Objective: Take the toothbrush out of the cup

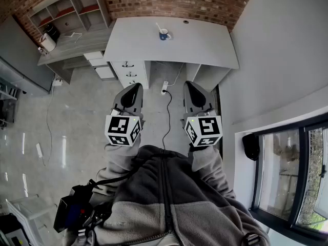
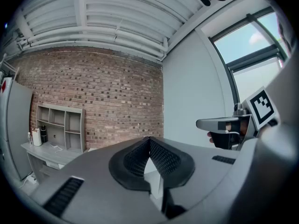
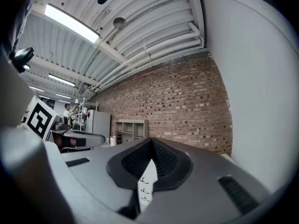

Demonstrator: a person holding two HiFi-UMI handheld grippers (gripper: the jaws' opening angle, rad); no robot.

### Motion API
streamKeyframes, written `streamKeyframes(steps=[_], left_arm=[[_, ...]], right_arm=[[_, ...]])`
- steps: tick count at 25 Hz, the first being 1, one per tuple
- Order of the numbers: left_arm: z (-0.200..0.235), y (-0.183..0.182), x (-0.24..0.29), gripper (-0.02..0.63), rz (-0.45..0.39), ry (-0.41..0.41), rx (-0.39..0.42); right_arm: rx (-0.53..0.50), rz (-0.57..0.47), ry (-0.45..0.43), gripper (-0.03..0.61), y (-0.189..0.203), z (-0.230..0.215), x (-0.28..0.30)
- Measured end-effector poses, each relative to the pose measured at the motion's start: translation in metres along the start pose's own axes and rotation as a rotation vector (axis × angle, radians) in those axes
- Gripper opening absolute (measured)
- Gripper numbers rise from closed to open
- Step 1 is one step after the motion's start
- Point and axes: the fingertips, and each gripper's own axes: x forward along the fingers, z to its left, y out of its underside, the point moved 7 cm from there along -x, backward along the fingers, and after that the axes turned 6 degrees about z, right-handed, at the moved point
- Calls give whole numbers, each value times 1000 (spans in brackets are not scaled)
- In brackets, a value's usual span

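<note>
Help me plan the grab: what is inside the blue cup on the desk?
A white toothbrush stands in the blue cup, its upper part leaning left above the rim. The cup wall hides its lower end, and anything else inside is too small to tell.

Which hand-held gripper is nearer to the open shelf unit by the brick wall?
Left. The left hand-held gripper is on the side of the shelf unit, though far from it; the right hand-held gripper is farther across, on the side of the window.
</note>
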Motion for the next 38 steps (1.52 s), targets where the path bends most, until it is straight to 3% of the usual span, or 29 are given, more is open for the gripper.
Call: streamKeyframes(steps=[23, 29, 38], left_arm=[[0, -7, 4, 5, 47, -32, -21], [-45, 18, 7, 5, 52, -55, -4], [-53, 37, 11, 5, 87, -72, -21]], right_arm=[[10, 54, -29, 2, -4, -6, 5], [4, 45, -73, 2, 22, -28, -24], [69, 40, -88, 2, 39, -45, -31]])
